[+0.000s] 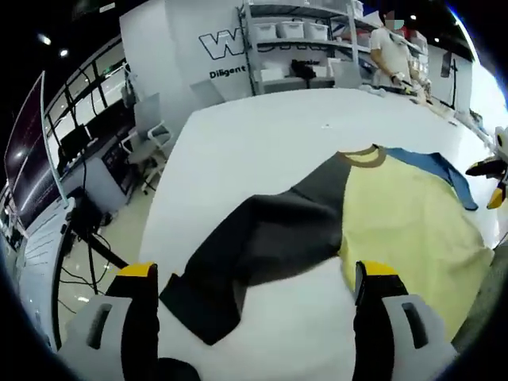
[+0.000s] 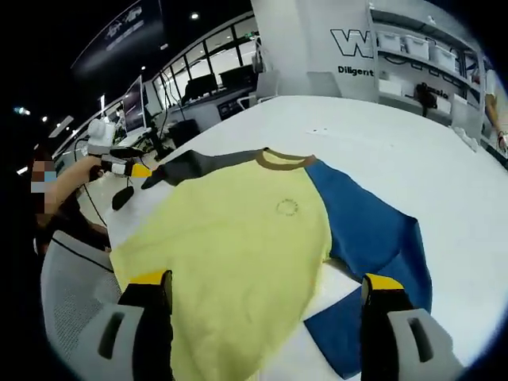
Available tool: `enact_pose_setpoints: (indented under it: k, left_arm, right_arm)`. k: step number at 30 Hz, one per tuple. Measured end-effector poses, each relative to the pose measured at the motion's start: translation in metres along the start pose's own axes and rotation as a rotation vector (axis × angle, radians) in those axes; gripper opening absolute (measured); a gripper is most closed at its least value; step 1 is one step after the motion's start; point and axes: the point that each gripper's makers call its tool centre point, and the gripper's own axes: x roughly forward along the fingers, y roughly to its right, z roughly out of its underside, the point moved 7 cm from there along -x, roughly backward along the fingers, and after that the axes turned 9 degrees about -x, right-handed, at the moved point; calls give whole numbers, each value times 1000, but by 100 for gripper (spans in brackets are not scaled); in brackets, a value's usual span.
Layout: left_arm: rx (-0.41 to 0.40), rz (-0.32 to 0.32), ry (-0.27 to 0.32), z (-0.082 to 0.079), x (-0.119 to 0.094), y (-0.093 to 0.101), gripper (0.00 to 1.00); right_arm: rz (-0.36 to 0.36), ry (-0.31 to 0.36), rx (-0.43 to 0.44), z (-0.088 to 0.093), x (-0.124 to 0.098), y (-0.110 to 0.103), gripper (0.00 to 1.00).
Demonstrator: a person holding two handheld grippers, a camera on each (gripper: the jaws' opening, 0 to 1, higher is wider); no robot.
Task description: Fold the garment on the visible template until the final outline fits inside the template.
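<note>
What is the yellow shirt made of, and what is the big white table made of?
The shirt looks like soft knit cloth, probably cotton jersey: it is matte, lies limp and flat, and has a ribbed brown collar. The table looks like a hard, smooth, white surface, perhaps laminate or painted board, with a faint sheen; the exact material cannot be told.
</note>
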Motion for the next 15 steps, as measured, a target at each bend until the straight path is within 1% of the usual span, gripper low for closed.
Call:
enact_pose_setpoints:
  k: [4, 5, 8, 10, 12, 15]
  left_arm:
    - [15, 29, 16, -1, -10, 9, 99]
    - [12, 53, 38, -3, -13, 13, 99]
    - [46, 58, 29, -2, -18, 16, 99]
    - [46, 66, 33, -1, -21, 18, 99]
    - [30, 98, 43, 1, -25, 23, 99]
    - [21, 114, 47, 3, -30, 26, 99]
  right_arm:
    - [9, -16, -5, 6, -2, 4, 95]
    - [8, -18, -4, 7, -2, 5, 95]
    - [6, -26, 1, 9, -2, 7, 95]
    - [9, -32, -3, 10, -2, 8, 94]
    - [10, -40, -3, 14, -3, 9, 94]
    - [14, -69, -26, 21, -3, 11, 92]
